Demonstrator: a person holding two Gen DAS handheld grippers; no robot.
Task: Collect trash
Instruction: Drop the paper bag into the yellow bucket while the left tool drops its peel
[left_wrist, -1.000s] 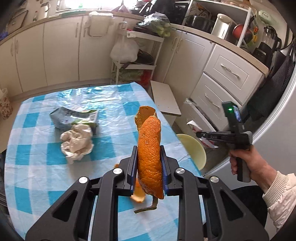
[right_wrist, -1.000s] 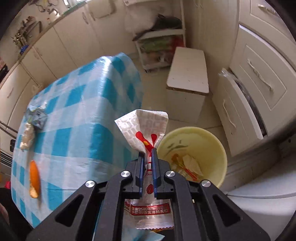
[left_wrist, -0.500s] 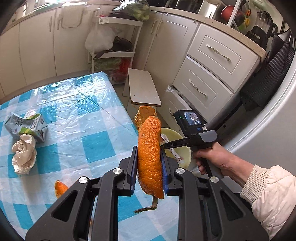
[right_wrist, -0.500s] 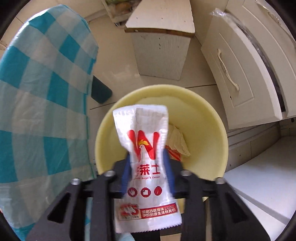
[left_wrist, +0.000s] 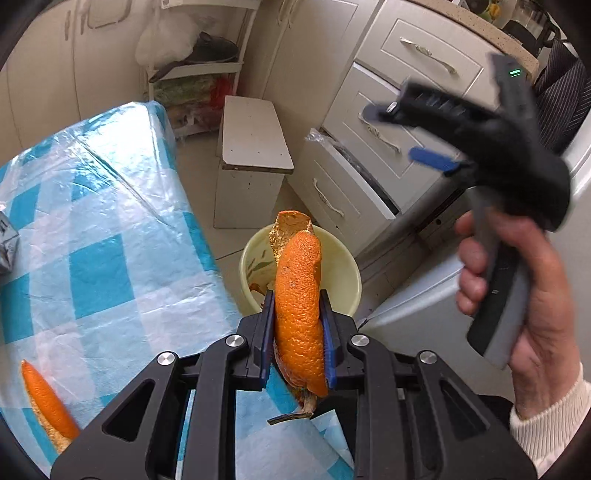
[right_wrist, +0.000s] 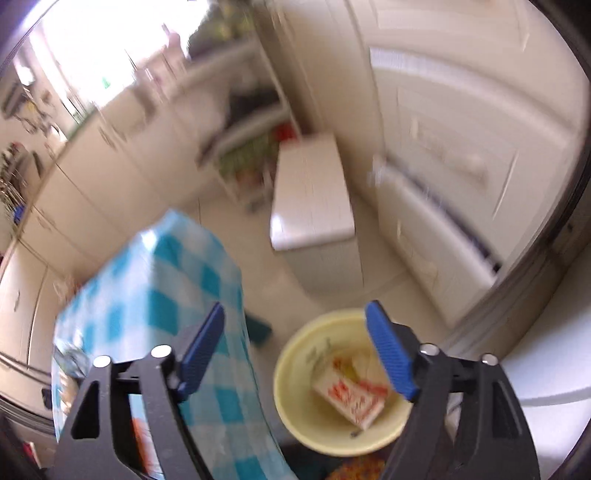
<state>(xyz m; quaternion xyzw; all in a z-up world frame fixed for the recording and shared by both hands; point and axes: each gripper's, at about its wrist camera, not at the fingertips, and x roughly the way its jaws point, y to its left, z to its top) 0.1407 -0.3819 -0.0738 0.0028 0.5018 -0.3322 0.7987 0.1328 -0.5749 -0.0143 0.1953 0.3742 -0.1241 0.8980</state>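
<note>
The left gripper (left_wrist: 298, 332) pinches a long orange peel (left_wrist: 297, 314) between its blue pads, the peel standing upright with its tip in line with the yellow bin (left_wrist: 343, 273) on the floor just beside the table (left_wrist: 110, 258). The step in hand looks to be dropping this peel into the bin. To do it well, the gripper should travel on past the table edge until the whole peel hangs over the bin's mouth, then spread its jaws there; a release too soon could leave the curled strip on the tablecloth or the bin's rim.

The right gripper (right_wrist: 295, 350) has just been opening and now stands spread wide with nothing between its jaws; a red-and-white wrapper (right_wrist: 351, 400) lies inside the bin below it. In the left wrist view the right hand (left_wrist: 532, 295) holds that gripper off to the side of the bin, which leaves room for the peel.

The peel is bright orange and dimpled outside, paler inside, with a dry stem end hanging below the pads. A second peel piece (left_wrist: 48, 402) lies on the table, farther from the bin.
</note>
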